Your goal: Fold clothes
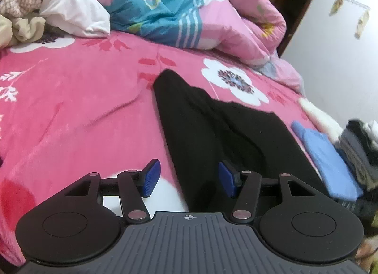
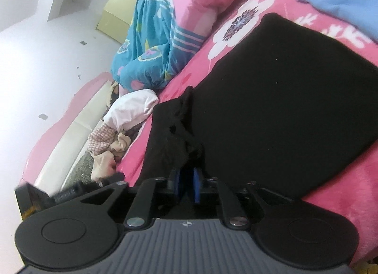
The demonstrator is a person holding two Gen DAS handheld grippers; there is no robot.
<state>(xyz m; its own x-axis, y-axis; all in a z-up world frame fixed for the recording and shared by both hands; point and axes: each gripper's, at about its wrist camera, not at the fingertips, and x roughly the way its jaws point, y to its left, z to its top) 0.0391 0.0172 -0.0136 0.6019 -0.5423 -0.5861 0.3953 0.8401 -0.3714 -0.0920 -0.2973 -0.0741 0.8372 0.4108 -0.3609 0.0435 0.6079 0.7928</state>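
A black garment (image 1: 212, 132) lies flat on the pink flowered bedspread (image 1: 82, 108), with a narrow part reaching away from me. My left gripper (image 1: 189, 178) hovers low over its near end, jaws wide apart, one blue pad (image 1: 151, 177) over the bedspread and the other over the cloth; nothing is pressed between them. In the right wrist view the black garment (image 2: 271, 96) spreads wide to the right. My right gripper (image 2: 188, 185) is tilted, its blue pads a narrow gap apart, and a bunched fold of the black cloth hangs right at the fingertips and hides them.
A rolled teal and pink quilt (image 1: 165, 2) and a white pillow (image 1: 73, 11) fill the far side of the bed. At the right edge lie a folded blue garment (image 1: 330, 160) and a stack of folded clothes (image 1: 359, 146). The white padded headboard (image 2: 59, 139) stands at the left.
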